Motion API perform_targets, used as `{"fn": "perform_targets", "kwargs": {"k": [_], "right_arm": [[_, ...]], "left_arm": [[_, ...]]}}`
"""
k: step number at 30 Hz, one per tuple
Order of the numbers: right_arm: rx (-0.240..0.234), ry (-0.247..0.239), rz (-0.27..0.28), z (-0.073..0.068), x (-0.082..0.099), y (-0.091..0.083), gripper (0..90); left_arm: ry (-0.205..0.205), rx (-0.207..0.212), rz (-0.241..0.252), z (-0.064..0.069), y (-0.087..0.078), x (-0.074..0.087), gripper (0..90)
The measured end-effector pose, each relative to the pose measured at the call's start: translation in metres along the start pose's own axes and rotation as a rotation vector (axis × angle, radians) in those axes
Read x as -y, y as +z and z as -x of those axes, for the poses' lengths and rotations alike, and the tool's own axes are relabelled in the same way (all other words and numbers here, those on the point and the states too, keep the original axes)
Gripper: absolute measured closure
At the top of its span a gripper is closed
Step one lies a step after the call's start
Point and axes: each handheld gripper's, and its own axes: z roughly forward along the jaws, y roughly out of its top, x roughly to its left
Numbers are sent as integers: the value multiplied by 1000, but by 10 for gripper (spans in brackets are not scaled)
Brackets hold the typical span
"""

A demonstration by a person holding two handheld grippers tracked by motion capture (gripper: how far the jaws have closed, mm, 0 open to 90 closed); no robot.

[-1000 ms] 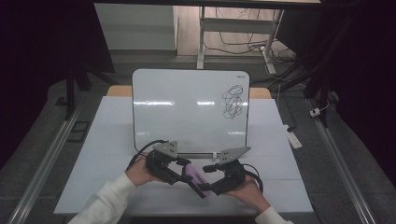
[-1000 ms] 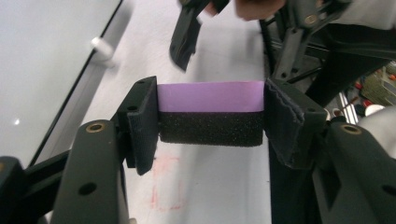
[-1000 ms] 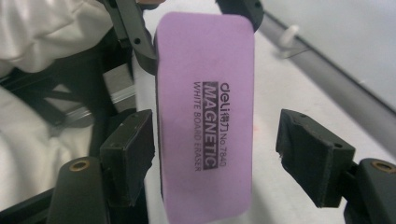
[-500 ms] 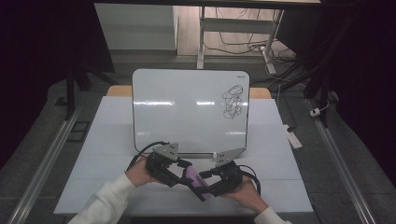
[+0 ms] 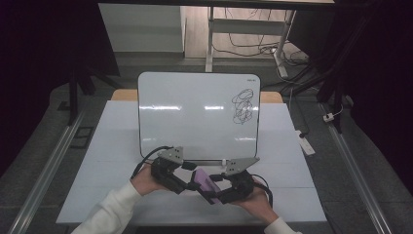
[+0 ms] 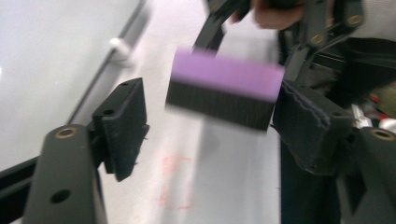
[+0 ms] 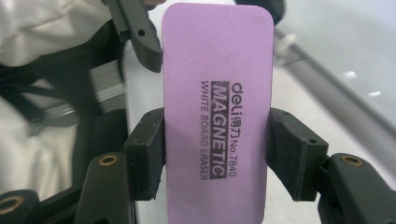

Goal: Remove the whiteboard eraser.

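Note:
A purple magnetic whiteboard eraser [image 5: 203, 182] with a black felt underside hangs just above the table between my two grippers. My right gripper [image 7: 215, 154] is shut on the eraser [image 7: 217, 107], its jaws clamping both long sides, printed face up. In the high view the right gripper [image 5: 214, 194] comes in from the right. My left gripper [image 5: 187, 183] reaches in from the left and stands open around one end of the eraser [image 6: 224, 88]. In the left gripper view, the left gripper [image 6: 210, 126] has one jaw close beside the eraser and a clear gap at the other.
A whiteboard [image 5: 195, 112] stands upright at mid-table just beyond the grippers, with a black scribble [image 5: 242, 107] at its upper right. The white table [image 5: 122, 141] has free room left and right. A faint red mark [image 6: 177, 182] lies on the tabletop below the left gripper.
Both grippers and the eraser have drifted slightly toward the near edge of the table; the whiteboard has not moved.

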Motion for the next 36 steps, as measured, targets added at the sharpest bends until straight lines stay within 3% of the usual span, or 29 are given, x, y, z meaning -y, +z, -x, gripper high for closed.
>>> {"fn": "perform_targets", "kwargs": {"k": [4,5,10,24,31,36], "right_arm": [[100,-8,29,0,0,-6,405],[117,-8,34,0,0,-7,405],[183,-7,47,2,1,-13,405],[335,-21,74,4,4,-23,406],[410,-28,95,5,5,-29,406],[465,-42,104,5,5,-32,406]], "left_arm": [[-75,-91,23,-2,-8,10,231],[-75,-91,23,-2,-8,10,222],[-150,-208,26,-1,-19,27,205],[-283,-367,36,4,-48,85,199],[-335,-419,16,8,-58,111,196],[-377,-446,30,8,-67,124,196]]}}
